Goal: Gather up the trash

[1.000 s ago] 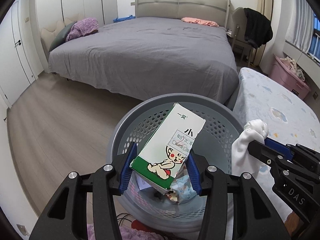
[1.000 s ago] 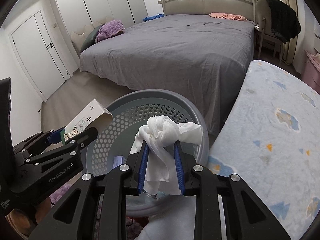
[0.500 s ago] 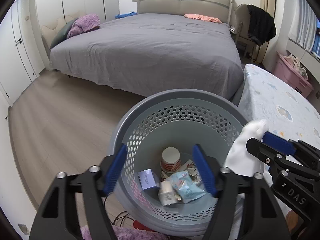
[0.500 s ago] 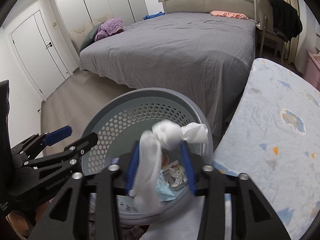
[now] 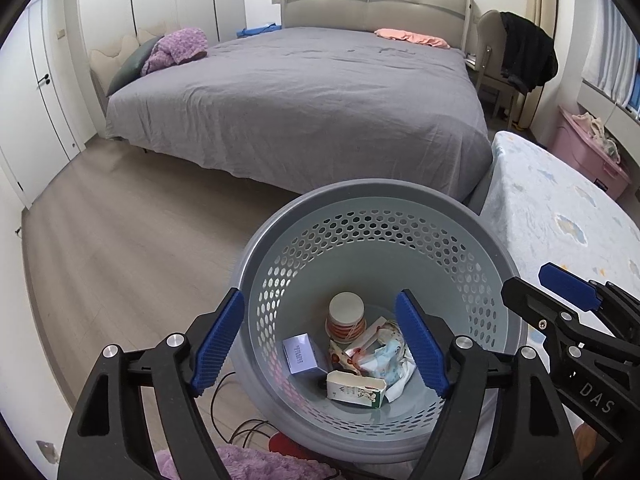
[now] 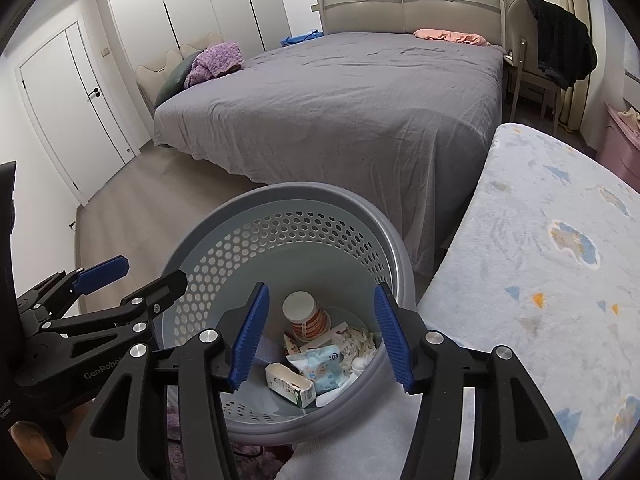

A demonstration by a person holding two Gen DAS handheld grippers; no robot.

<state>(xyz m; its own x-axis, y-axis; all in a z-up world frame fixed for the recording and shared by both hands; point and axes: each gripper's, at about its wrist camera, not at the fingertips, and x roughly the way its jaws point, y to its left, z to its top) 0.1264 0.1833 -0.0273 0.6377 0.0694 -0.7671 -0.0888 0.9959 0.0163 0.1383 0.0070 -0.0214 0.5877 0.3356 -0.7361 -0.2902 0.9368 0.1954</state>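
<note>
Both our grippers, left [image 5: 320, 338] and right [image 6: 320, 334], hang spread and empty over the basket [image 5: 476, 216]. Its trash looks light: a crushable carton [image 5: 354, 390] at 6 o'clock, best pinched across its flat sides, and a stiffer cup [image 5: 346, 316] at 12.

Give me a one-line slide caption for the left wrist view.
Open left gripper above the grey perforated bin, carton and wrappers inside.

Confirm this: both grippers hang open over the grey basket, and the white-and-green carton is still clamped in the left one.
Not quite. The left gripper is open and holds nothing; the white-and-green carton lies at the bottom of the grey basket, as the left wrist view shows. The right gripper is open over the basket too.
</note>
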